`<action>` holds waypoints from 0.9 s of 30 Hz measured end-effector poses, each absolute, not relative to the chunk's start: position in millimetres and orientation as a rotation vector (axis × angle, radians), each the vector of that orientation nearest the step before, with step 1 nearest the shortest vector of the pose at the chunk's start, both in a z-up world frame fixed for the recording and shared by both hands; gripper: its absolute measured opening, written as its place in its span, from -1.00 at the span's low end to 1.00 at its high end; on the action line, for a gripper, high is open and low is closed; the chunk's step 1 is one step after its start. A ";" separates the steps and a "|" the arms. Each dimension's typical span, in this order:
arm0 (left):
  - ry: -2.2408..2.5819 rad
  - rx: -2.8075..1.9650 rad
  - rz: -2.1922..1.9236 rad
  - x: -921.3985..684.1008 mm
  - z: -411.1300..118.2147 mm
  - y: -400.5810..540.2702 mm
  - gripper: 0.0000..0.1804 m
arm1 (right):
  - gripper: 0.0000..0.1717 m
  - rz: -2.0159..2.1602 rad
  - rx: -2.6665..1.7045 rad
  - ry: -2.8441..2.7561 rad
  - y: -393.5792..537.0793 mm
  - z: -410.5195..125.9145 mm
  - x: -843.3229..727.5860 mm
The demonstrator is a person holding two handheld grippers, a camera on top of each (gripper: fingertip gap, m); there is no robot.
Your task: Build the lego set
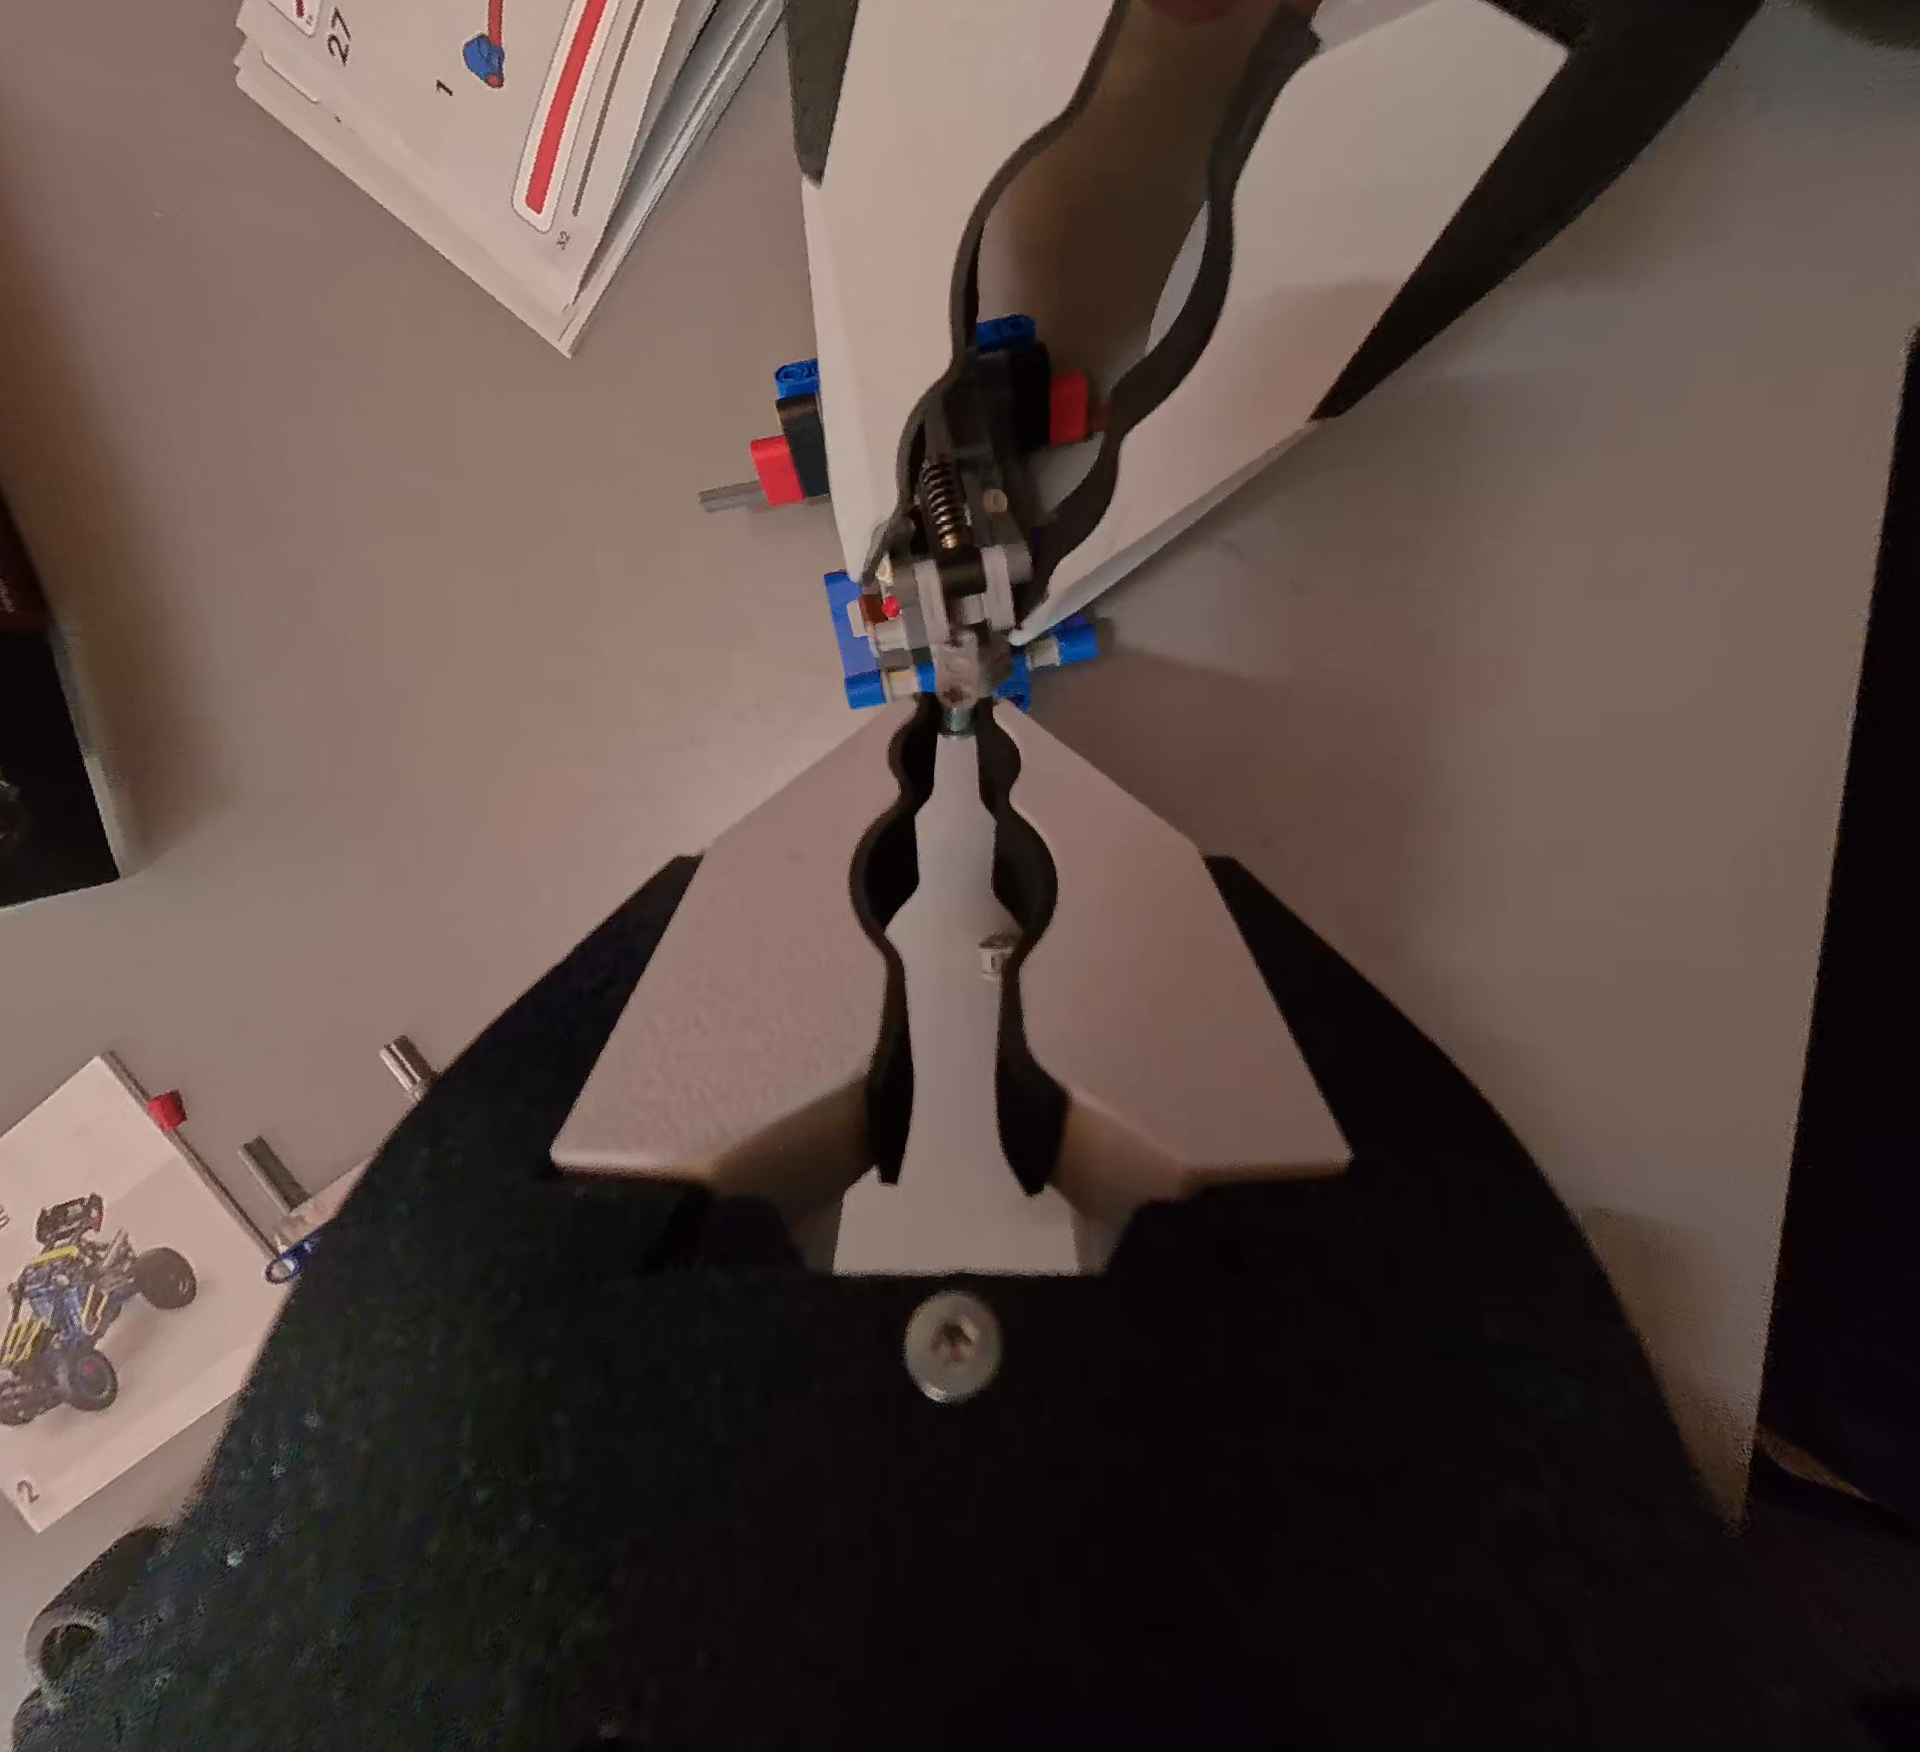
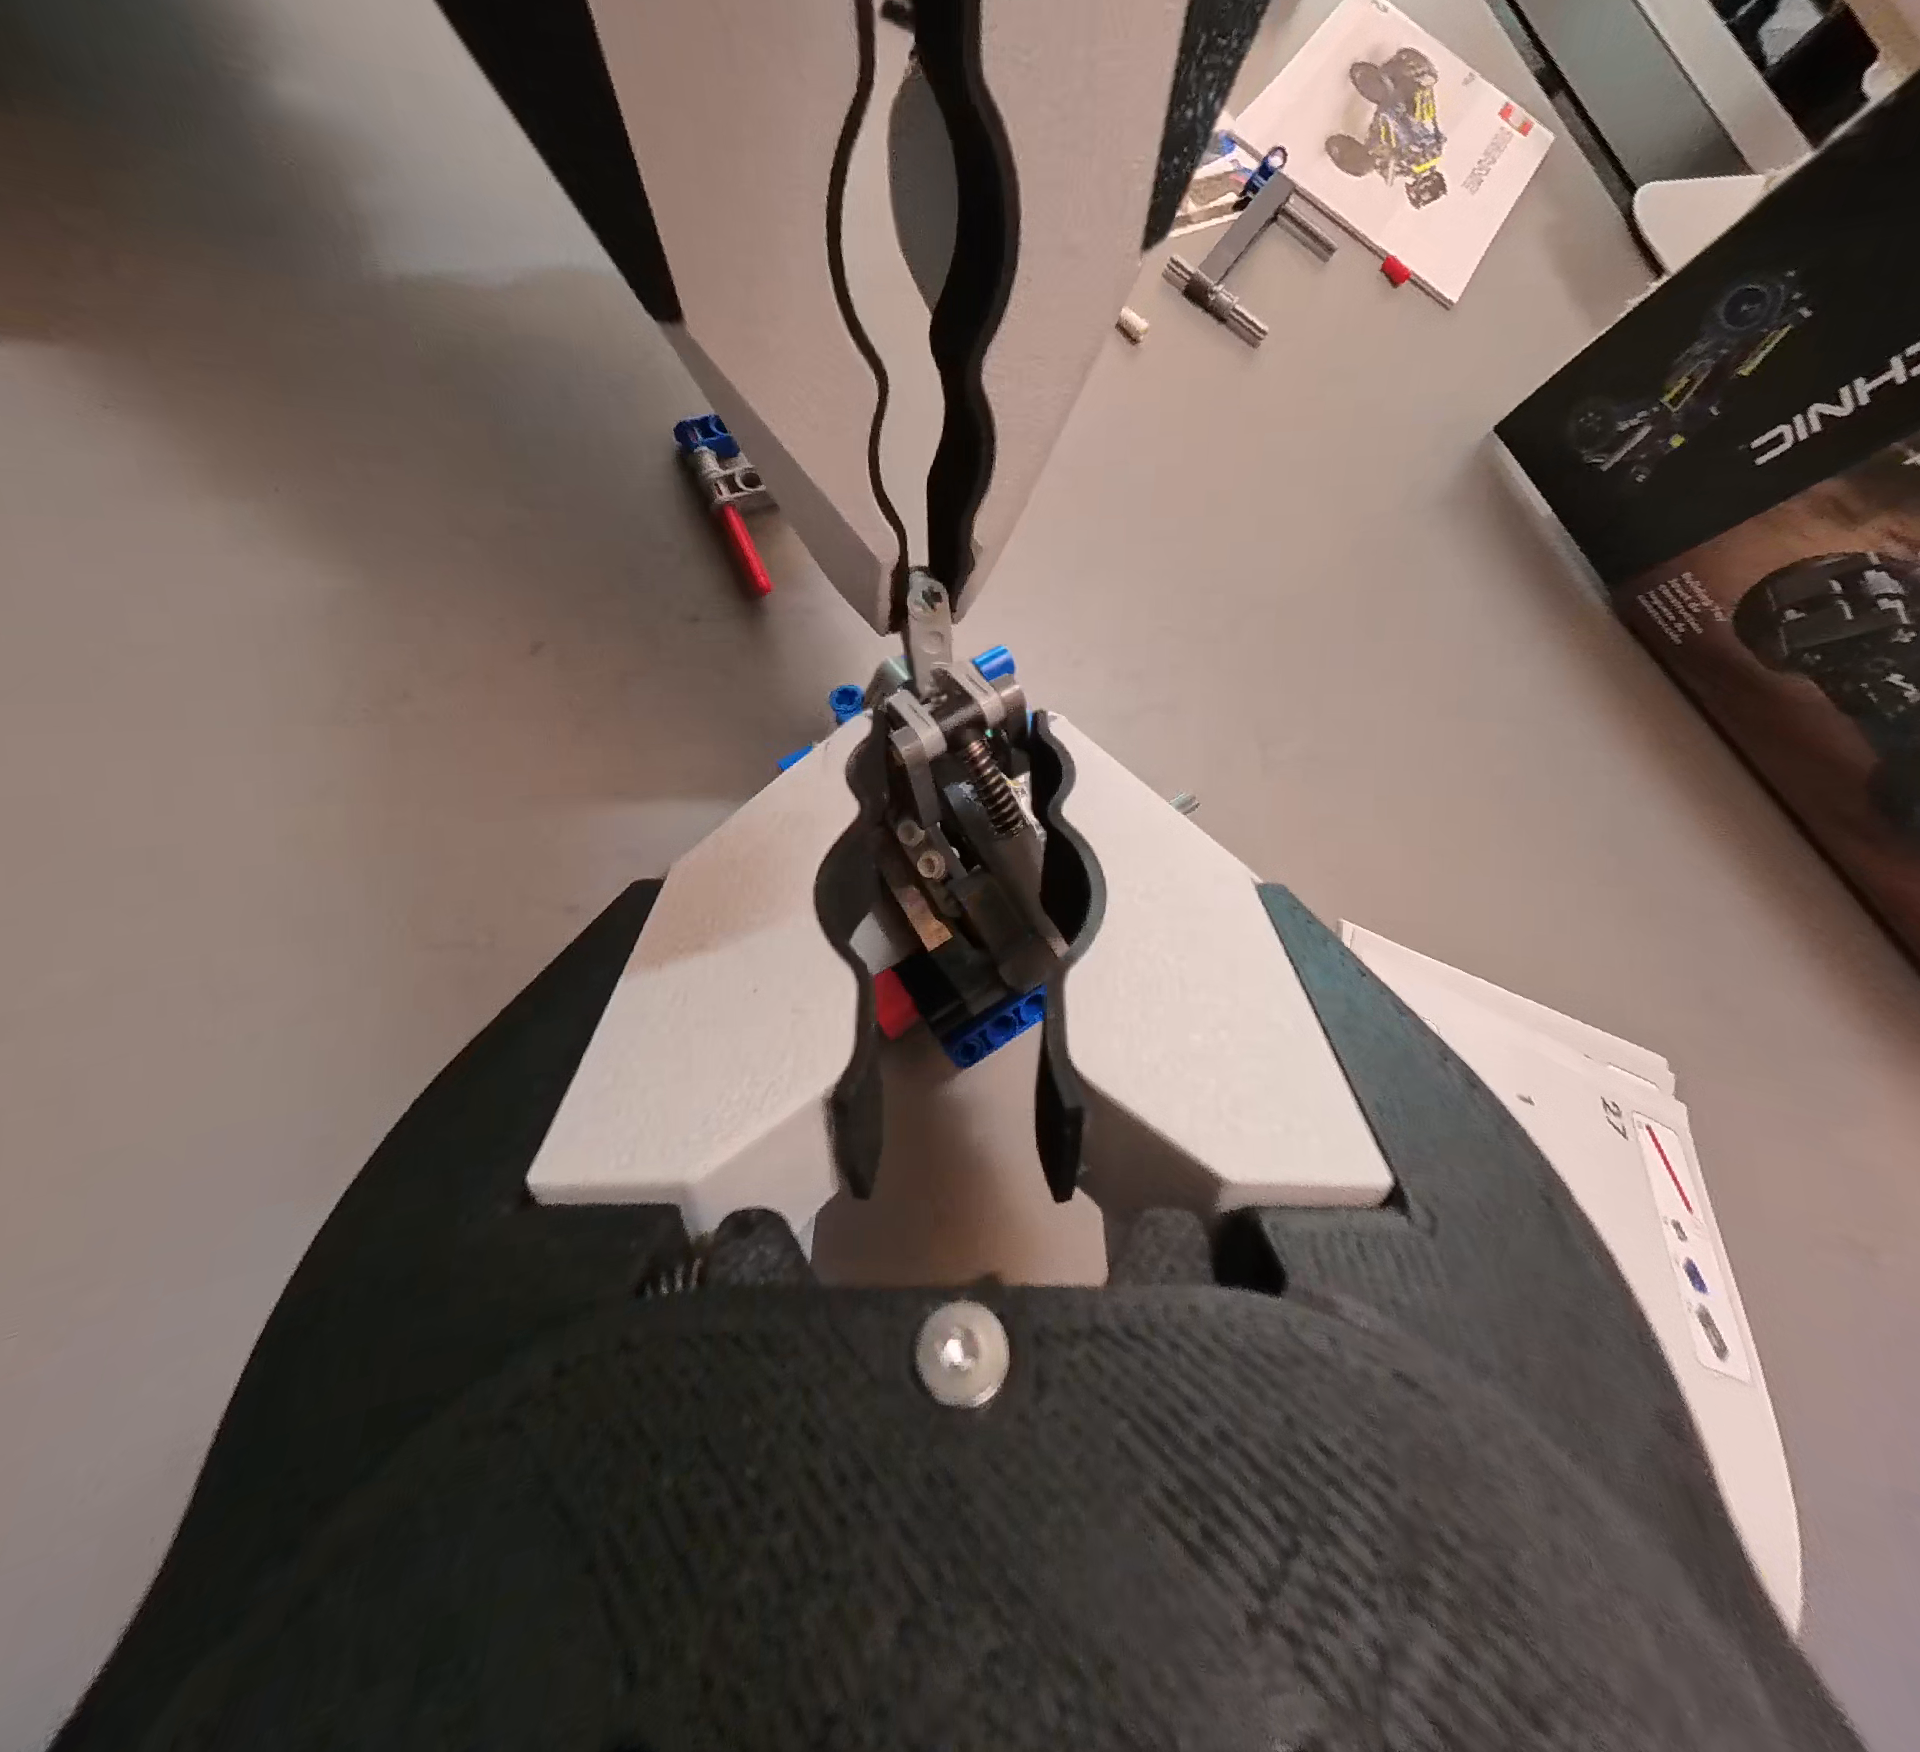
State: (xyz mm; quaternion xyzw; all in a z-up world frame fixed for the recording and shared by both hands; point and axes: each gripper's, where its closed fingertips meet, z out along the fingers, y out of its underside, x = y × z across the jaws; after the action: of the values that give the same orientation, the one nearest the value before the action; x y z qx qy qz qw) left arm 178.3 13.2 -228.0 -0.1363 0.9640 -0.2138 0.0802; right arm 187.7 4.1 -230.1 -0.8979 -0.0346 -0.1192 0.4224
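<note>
My right gripper (image 2: 951, 746) is shut on a small brick assembly (image 2: 956, 829) of grey, black, blue and red parts with a coil spring, and holds it above the grey table (image 2: 312, 663). My left gripper (image 1: 956, 715) is shut on a thin grey beam (image 2: 925, 627) that sticks out of the assembly's front end. In the left wrist view the right gripper (image 1: 940, 606) comes in from the top, with the assembly (image 1: 956, 601) between its fingers. In the right wrist view the left gripper (image 2: 925, 601) comes in from the top, its tips pinching the beam.
An open instruction booklet (image 1: 499, 61) lies beyond the assembly and shows again in the right wrist view (image 2: 1621, 1172). A second booklet (image 2: 1392, 154) lies by loose grey axles (image 2: 1247, 248). A dark box (image 2: 1766, 497) stands to the right. A red axle piece (image 2: 727, 497) lies on the table.
</note>
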 end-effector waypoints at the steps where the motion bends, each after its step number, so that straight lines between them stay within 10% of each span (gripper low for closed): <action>1: 2.882 -0.408 -0.641 177.6 -227.4 12.4 -0.96 | -0.73 -0.313 -2.250 -0.079 3.7 -230.2 188.5; 27: 2.780 -0.505 -0.684 179.3 -236.1 9.2 -0.96 | -0.72 -0.364 -2.246 -0.058 5.2 -232.3 188.4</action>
State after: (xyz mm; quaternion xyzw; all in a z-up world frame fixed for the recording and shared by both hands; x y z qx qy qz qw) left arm 179.3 9.2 -236.1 -0.1725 0.9497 -0.2338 0.1168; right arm 188.4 5.2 -232.3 -0.8959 -0.0233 -0.1450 0.4192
